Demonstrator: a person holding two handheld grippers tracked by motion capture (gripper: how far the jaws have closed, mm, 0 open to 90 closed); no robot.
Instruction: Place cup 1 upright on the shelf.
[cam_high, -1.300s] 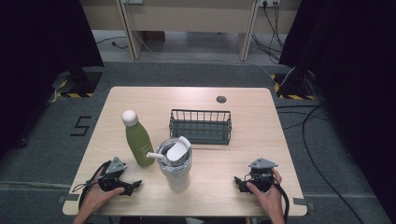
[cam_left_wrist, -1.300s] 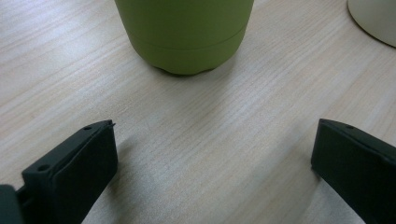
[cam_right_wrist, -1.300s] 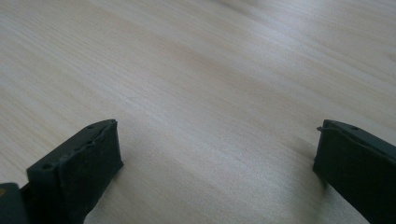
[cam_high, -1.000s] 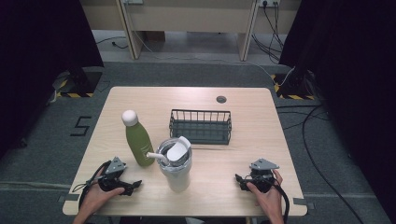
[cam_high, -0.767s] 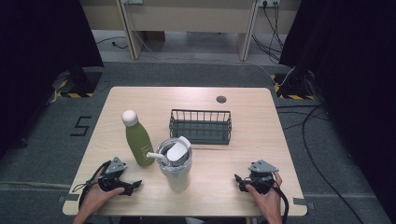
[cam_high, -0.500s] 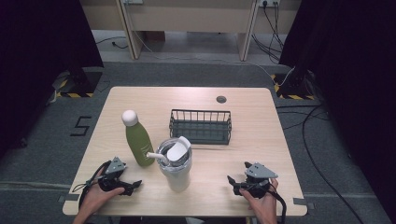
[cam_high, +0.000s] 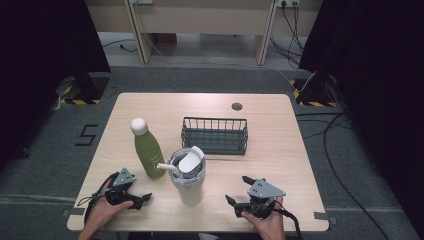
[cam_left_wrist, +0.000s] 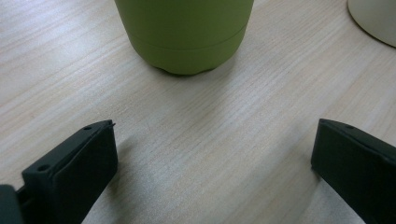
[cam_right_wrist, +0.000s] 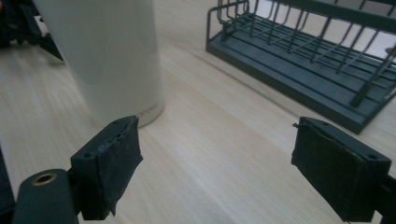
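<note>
**Tumbler and bottle, near edge of table: handling notes**

Item 1. White tumbler (cam_high: 187, 175), upright, lidded, with a flip tab and a short straw stub at its rim. Stands near the middle of the table's near edge, just in front of the wire basket (cam_high: 215, 135). Smooth, stiff, gently tapered wall; judged slippery and, if filled, heavy and top-loaded. Best grip: across the lower to middle body, jaws level, not on the lid or the straw. In the right gripper view its wall (cam_right_wrist: 107, 56) rises just beyond the left jaw.

Item 2. Green bottle (cam_high: 147, 150), upright, white cap, just beside the tumbler on its left, toward the table's near-left corner. Rigid, matt-looking, narrow at the neck; likely tippy if pushed high. Best grip: around the straight body below the shoulder. Its base (cam_left_wrist: 184, 37) stands ahead of the left gripper's jaws.

Item 3. Right gripper (cam_high: 235, 197), hand-held, at the near edge, to the right of the tumbler, pointing at it. Jaws wide apart, holding nothing.

Item 4. Left gripper (cam_high: 142, 198), hand-held, near the near-left corner, in front of the bottle. Jaws wide apart, holding nothing.

Carrier: wooden table (cam_high: 280, 165).
</note>
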